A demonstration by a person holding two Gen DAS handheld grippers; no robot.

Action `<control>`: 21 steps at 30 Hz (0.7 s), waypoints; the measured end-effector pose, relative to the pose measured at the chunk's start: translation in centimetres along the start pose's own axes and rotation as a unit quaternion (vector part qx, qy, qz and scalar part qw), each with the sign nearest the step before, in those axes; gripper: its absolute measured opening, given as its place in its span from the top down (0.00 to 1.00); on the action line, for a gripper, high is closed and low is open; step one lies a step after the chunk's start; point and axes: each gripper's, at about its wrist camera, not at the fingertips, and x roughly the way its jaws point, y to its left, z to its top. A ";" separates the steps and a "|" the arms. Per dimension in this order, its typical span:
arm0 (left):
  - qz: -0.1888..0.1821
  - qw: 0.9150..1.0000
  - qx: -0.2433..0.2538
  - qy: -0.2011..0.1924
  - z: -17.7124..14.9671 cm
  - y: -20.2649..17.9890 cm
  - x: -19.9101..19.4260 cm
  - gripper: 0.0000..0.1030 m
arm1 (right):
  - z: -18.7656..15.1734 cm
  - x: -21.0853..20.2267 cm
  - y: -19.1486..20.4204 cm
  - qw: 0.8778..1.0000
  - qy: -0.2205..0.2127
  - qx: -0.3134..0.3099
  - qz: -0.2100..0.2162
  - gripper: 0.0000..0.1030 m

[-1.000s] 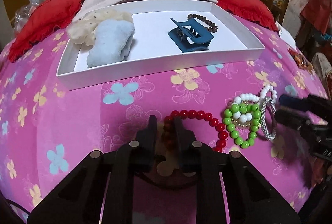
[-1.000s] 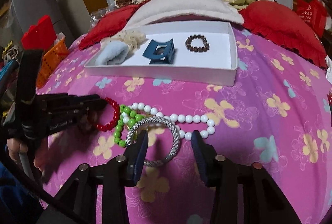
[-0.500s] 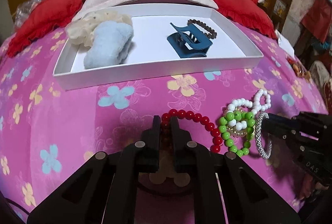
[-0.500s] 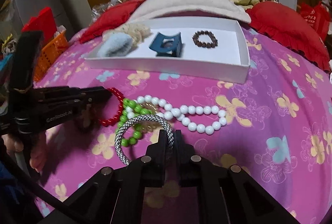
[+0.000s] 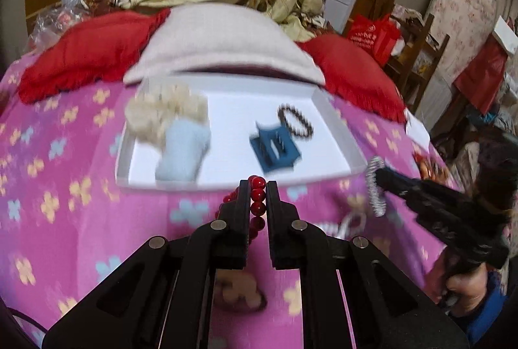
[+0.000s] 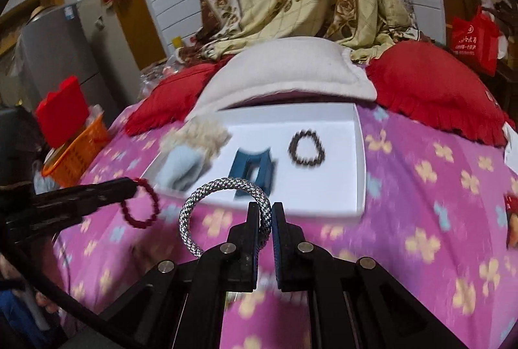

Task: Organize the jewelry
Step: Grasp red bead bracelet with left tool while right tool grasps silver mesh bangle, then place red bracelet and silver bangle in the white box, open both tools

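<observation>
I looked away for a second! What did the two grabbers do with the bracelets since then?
Both lifted their bracelets off the pink blanket toward the white tray. The left gripper, jaws shut, carries the red bead bracelet. The right gripper closed on the silver rope bangle and raised it. The dark bead bracelet, blue hair claw and fluffy scrunchies stayed in the tray.

Black plastic left gripper (image 5: 258, 187), right gripper (image 6: 264, 208); silver round screws; blue sleeve.

Right gripper (image 6: 266, 208) clamps silver bangle (image 6: 223, 206); left gripper (image 6: 131, 185) holds red bracelet (image 6: 140, 205), both before white tray (image 6: 361, 161).
</observation>
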 end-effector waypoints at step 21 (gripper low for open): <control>0.071 0.996 0.033 0.047 5.3 1.0 7.5 0.72 | 1.3 5.3 -4.4 0.997 0.043 0.054 -0.038 0.63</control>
